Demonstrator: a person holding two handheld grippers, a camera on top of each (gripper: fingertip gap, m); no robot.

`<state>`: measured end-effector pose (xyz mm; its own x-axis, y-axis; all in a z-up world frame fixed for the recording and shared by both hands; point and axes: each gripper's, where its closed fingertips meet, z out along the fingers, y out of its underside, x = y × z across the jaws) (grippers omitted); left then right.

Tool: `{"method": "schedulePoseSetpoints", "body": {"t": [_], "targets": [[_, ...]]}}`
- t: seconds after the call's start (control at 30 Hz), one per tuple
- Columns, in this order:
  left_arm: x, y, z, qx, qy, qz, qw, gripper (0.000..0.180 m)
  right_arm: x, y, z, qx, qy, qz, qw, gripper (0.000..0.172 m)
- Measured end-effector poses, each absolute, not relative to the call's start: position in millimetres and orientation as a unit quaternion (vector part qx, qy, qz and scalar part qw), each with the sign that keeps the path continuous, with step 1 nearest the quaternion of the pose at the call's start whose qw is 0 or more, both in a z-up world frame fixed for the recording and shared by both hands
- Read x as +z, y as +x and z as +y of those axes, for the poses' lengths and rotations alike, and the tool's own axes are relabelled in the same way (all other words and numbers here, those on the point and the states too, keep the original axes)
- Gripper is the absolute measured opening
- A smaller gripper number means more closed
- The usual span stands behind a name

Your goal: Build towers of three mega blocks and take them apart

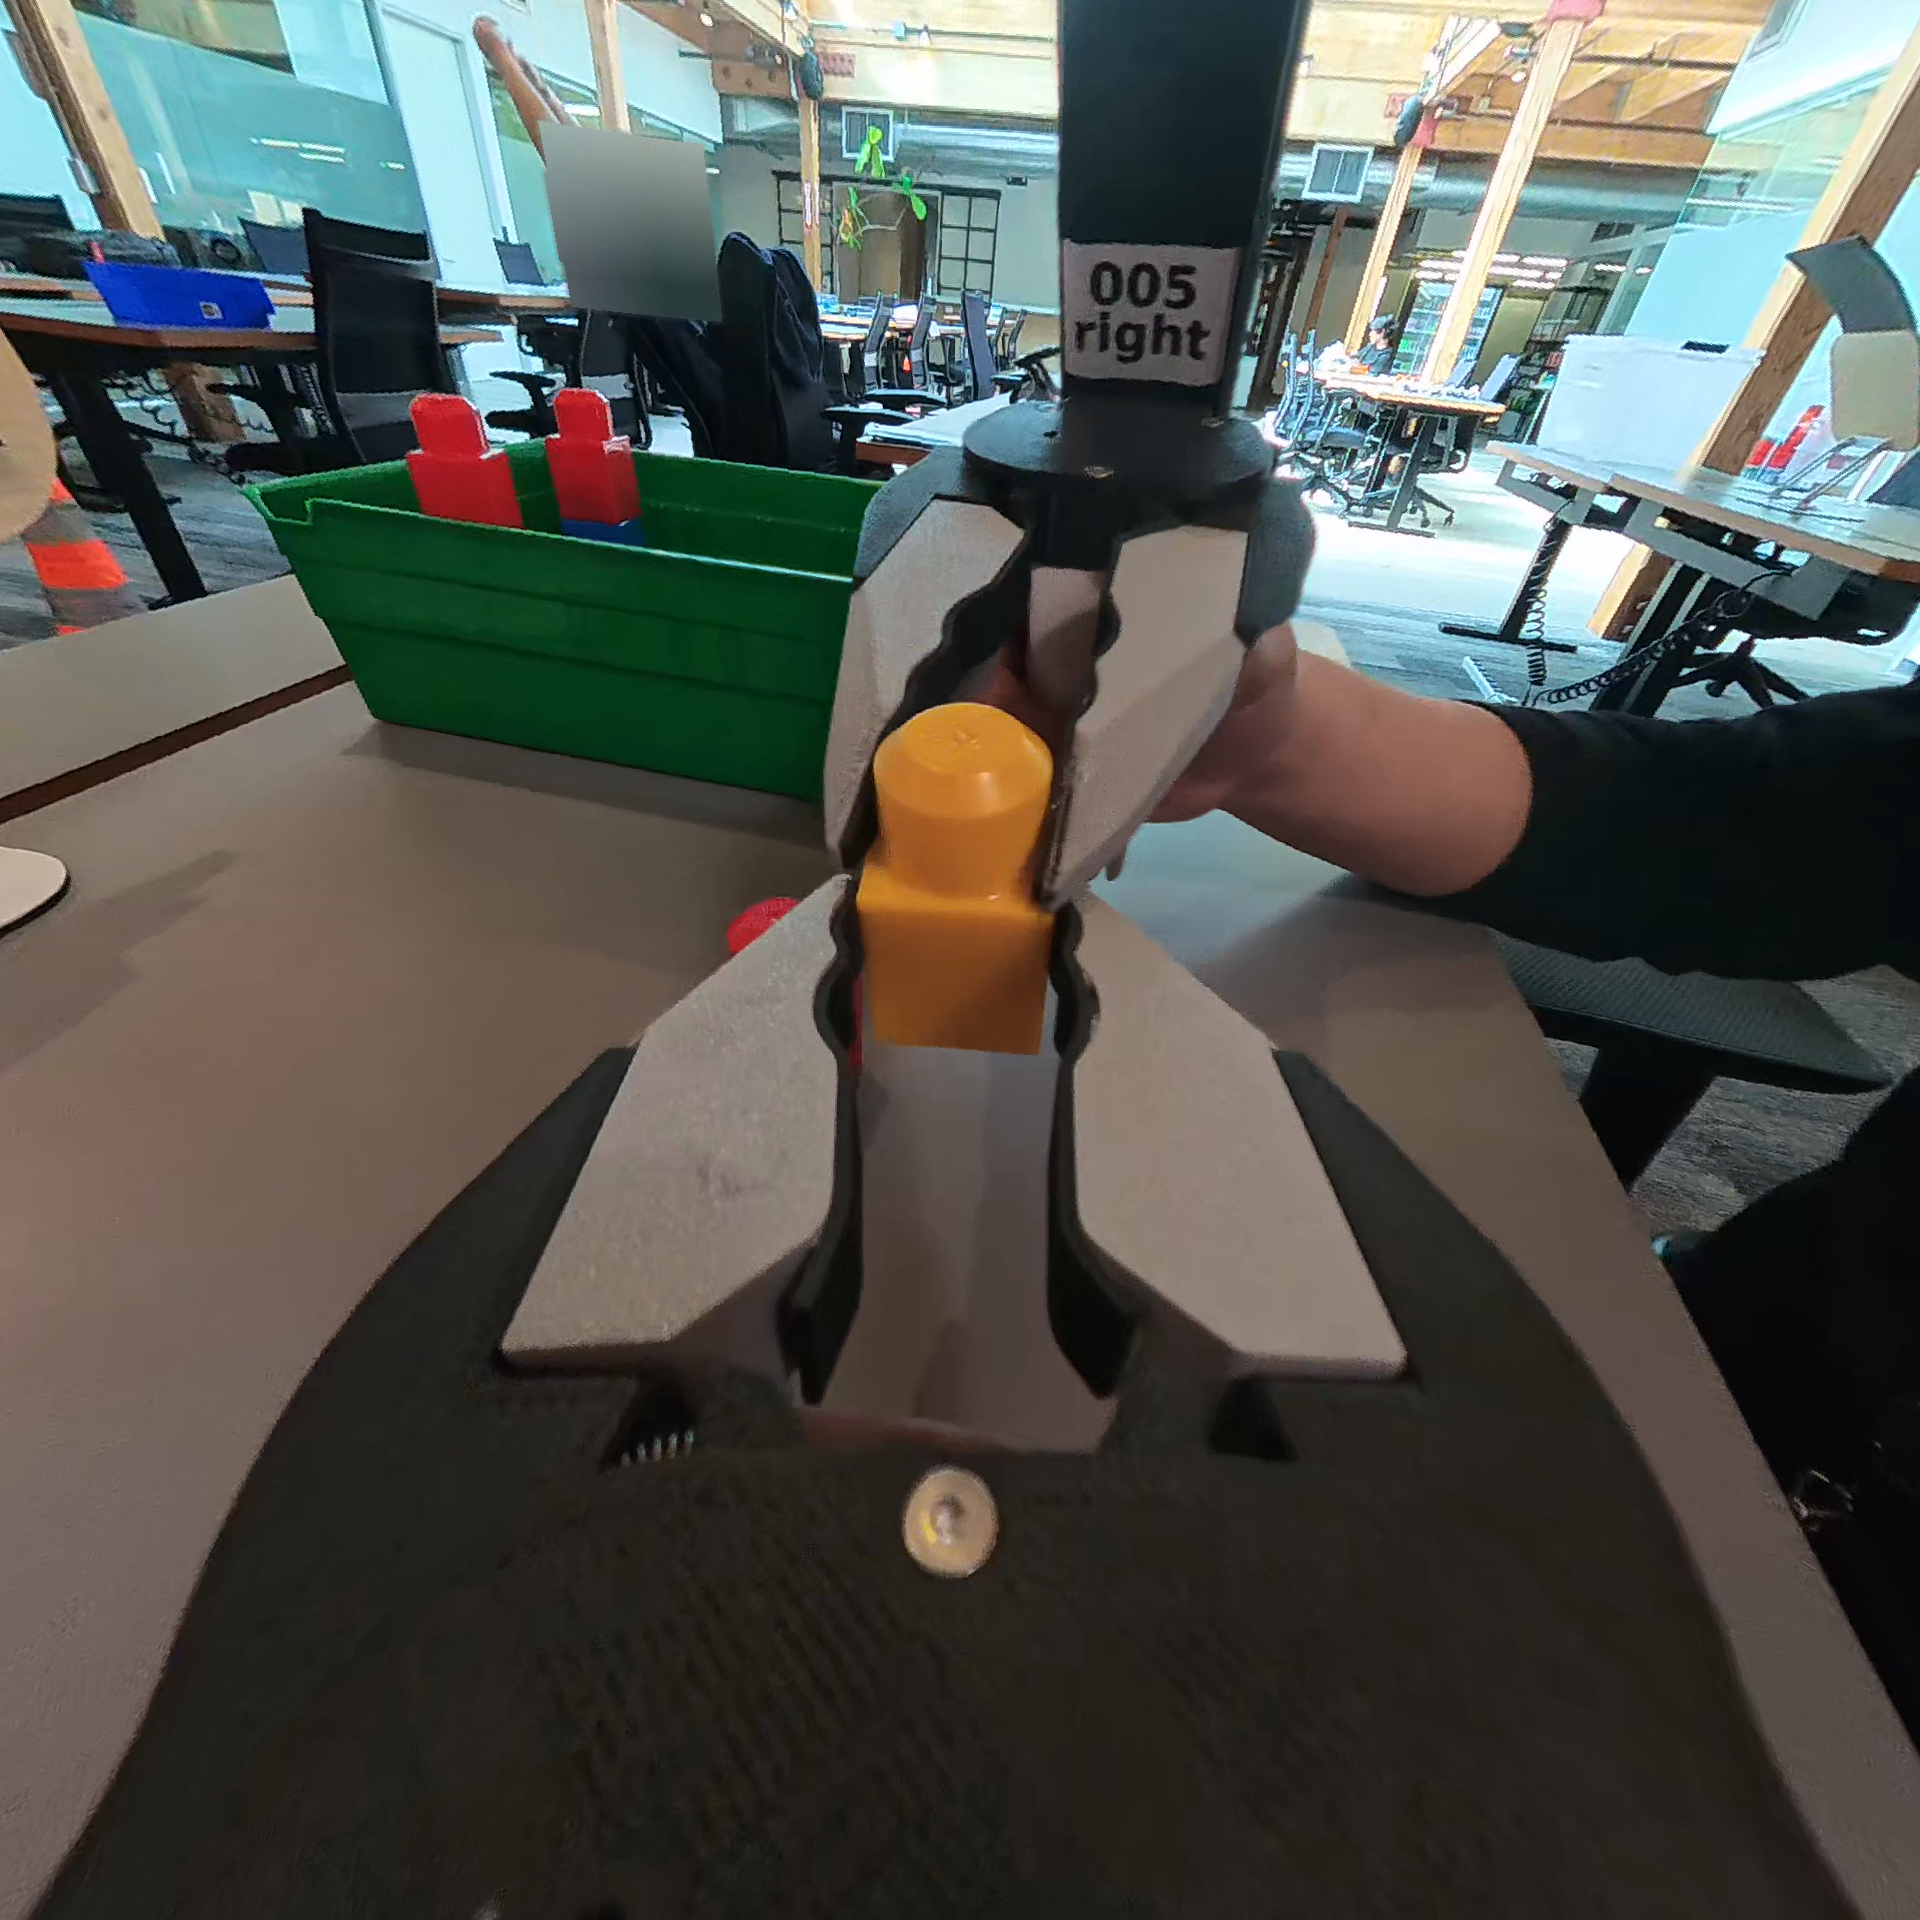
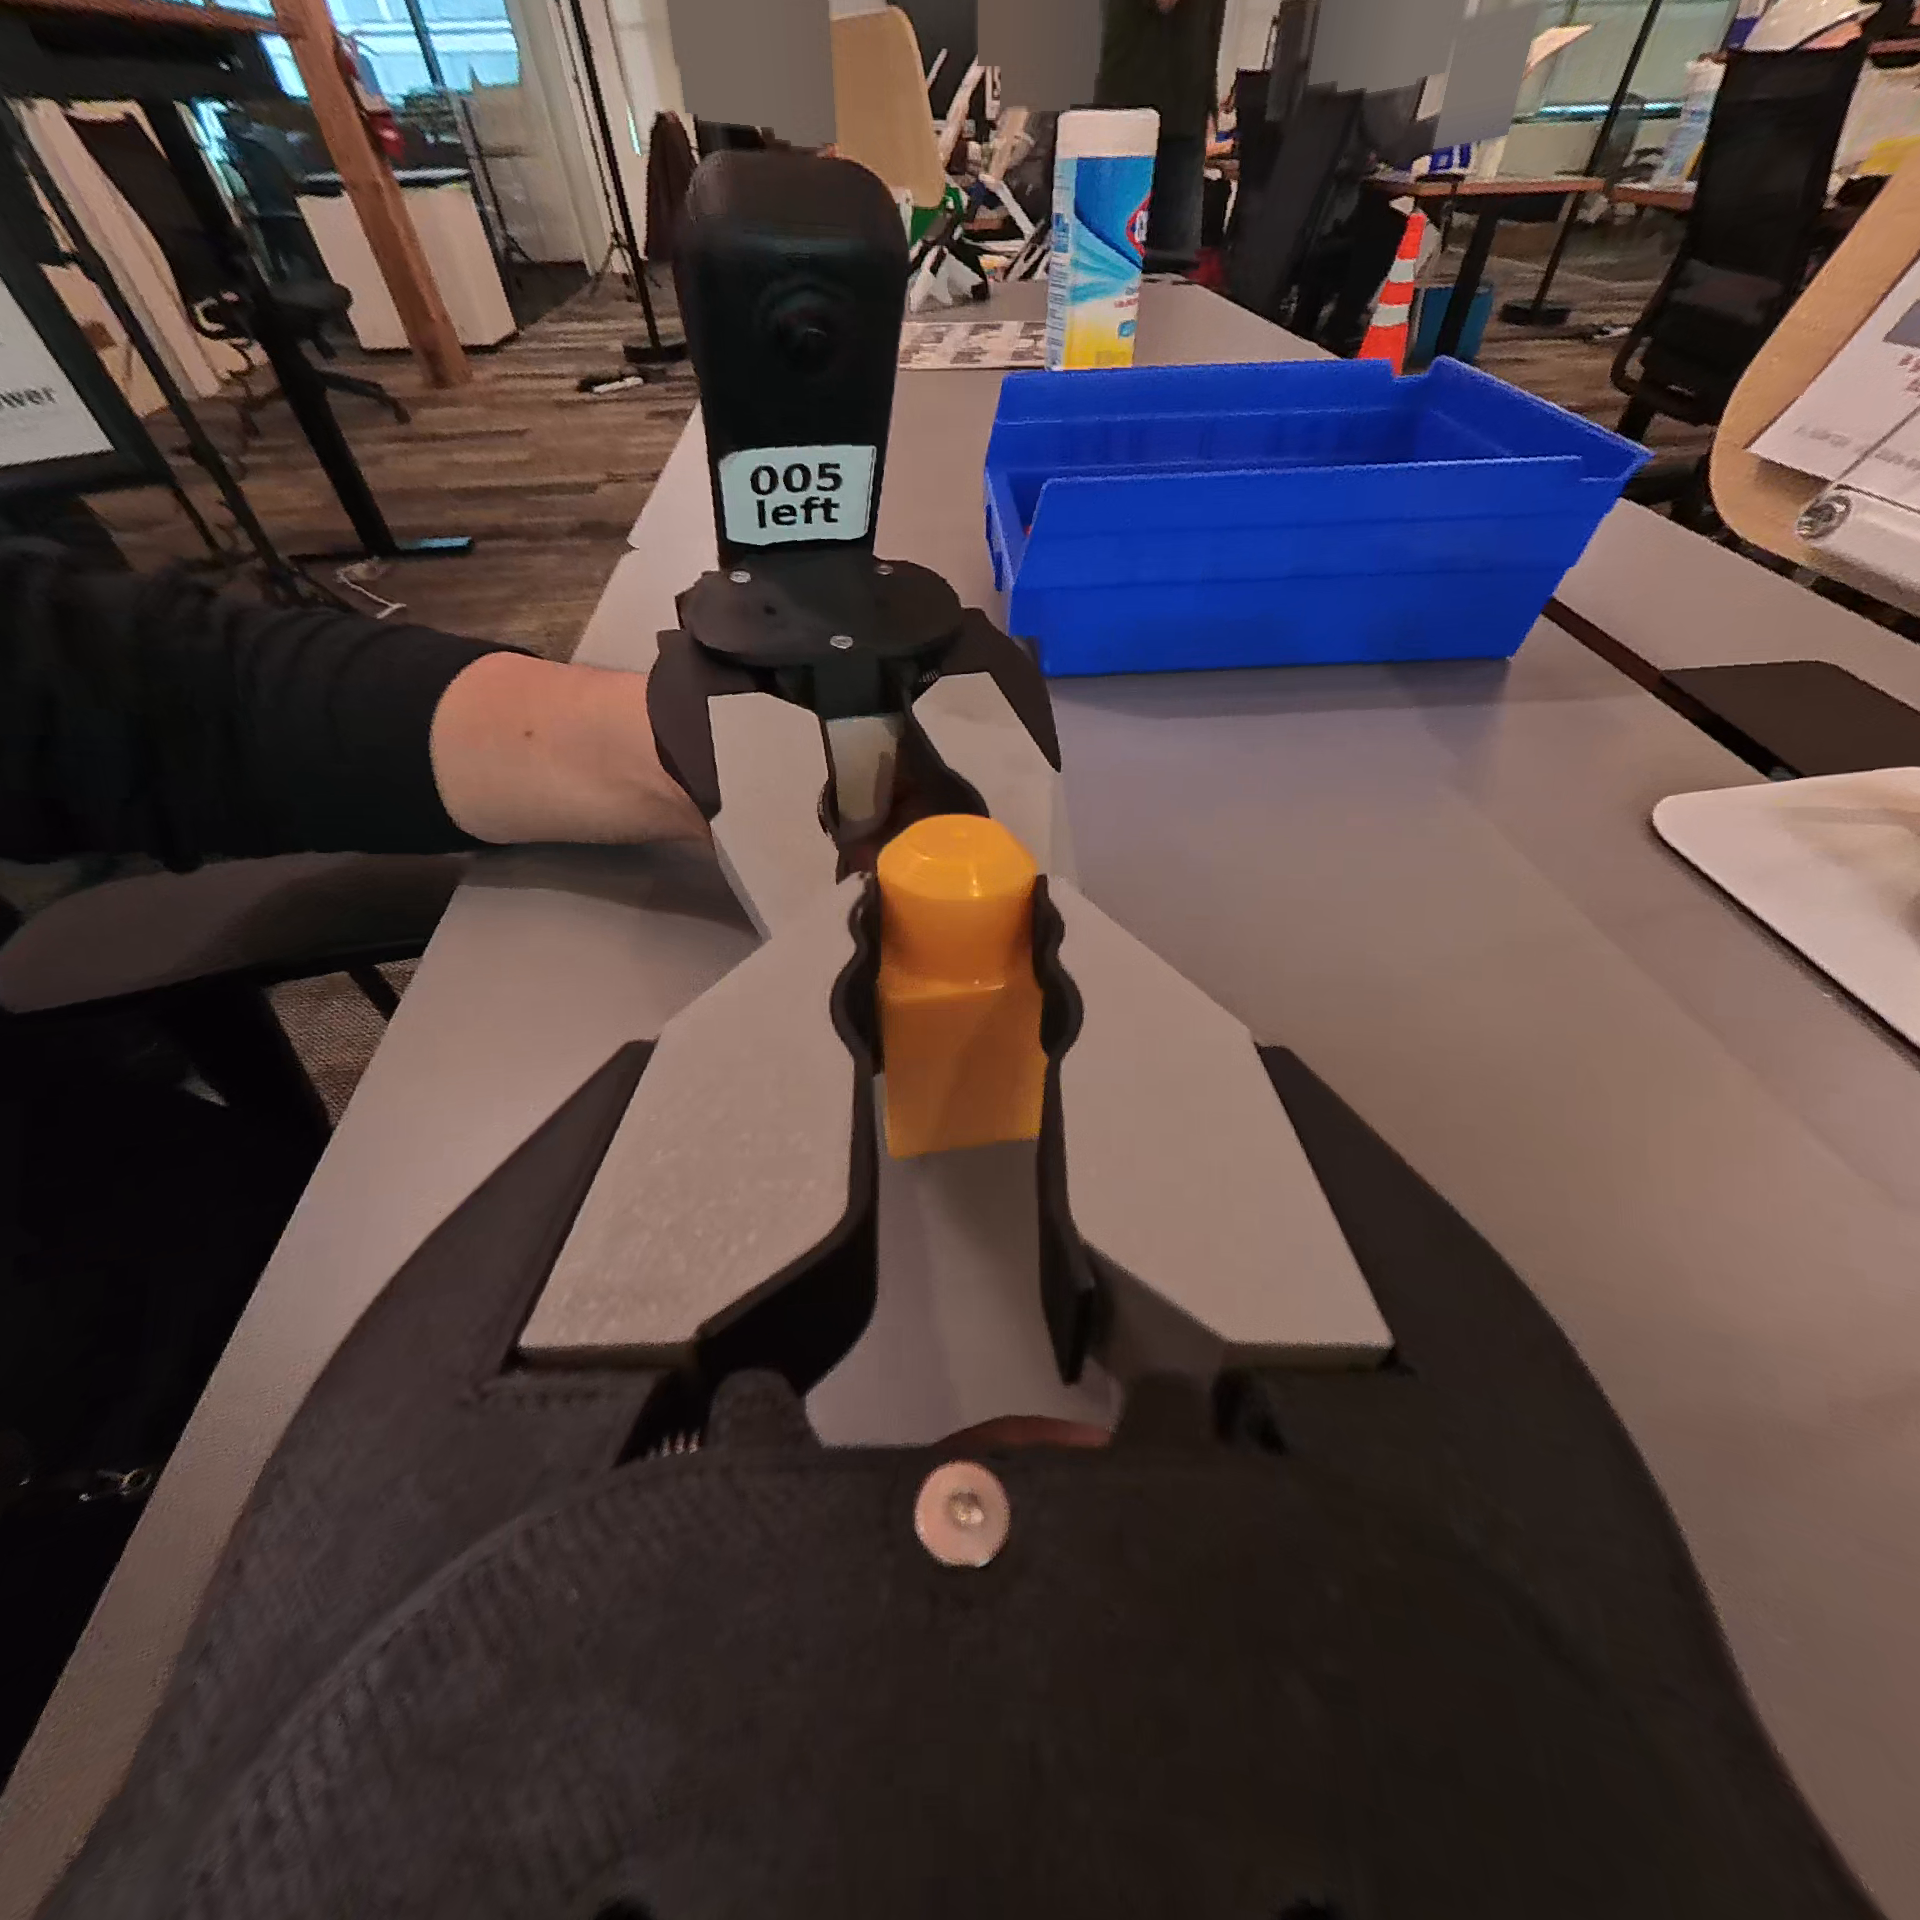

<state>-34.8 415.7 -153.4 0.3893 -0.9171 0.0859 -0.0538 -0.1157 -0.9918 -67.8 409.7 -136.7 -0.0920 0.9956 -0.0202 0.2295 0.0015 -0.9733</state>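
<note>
Both claws, left (image 1: 958, 971) and right (image 2: 956, 971), pinching one glossy orange-yellow mega block (image 1: 954, 914), stud up, seemingly untilted.

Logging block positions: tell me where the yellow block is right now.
The yellow block is at the centre of both wrist views, above the grey table, clamped between the left gripper at its body and the right gripper at its stud.

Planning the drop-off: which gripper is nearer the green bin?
Right. The right gripper grips the yellow block from the green bin's side; the left gripper grips it from the opposite, farther side.
</note>
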Motion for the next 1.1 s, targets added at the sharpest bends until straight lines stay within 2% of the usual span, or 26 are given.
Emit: {"method": "schedulePoseSetpoints", "body": {"t": [0.13,0.27,0.43,0.53,0.67,0.8,0.97,1.1], "targets": [[-154.8,-36.7,421.7,-0.405,-0.643,0.362,0.54,0.034,-132.5,-64.4,418.9,0.458,-0.542,-0.561,0.426,0.026],[-171.2,-48.5,440.6,-0.341,-0.684,0.363,0.533,0.06,-110.6,-47.0,436.4,0.475,-0.542,-0.52,0.458,0.026],[-194.7,-51.6,462.0,-0.293,-0.724,0.404,0.476,0.07,-90.9,-26.4,453.0,0.49,-0.539,-0.482,0.487,0.025],[-210.1,-36.7,462.8,-0.303,-0.72,0.459,0.423,0.062,-88.1,-19.9,455.5,0.492,-0.536,-0.48,0.49,0.025],[-223.8,-16.3,476.7,-0.303,-0.719,0.497,0.38,0.061,-91.3,-12.0,455.0,0.485,-0.532,-0.497,0.484,0.025],[-234.9,-2.2,480.4,-0.299,-0.715,0.531,0.343,0.035,-96.1,-5.3,459.8,0.483,-0.537,-0.499,0.478,0.026],[-230.3,-28.9,492.2,-0.27,-0.723,0.518,0.369,0.034,-119.5,-11.1,469.4,0.465,-0.566,-0.503,0.46,0.026],[-181.9,-69.9,492.0,-0.357,-0.716,0.435,0.412,0.034,-153.2,-36.2,468.7,0.448,-0.585,-0.517,0.435,0.026]]}}
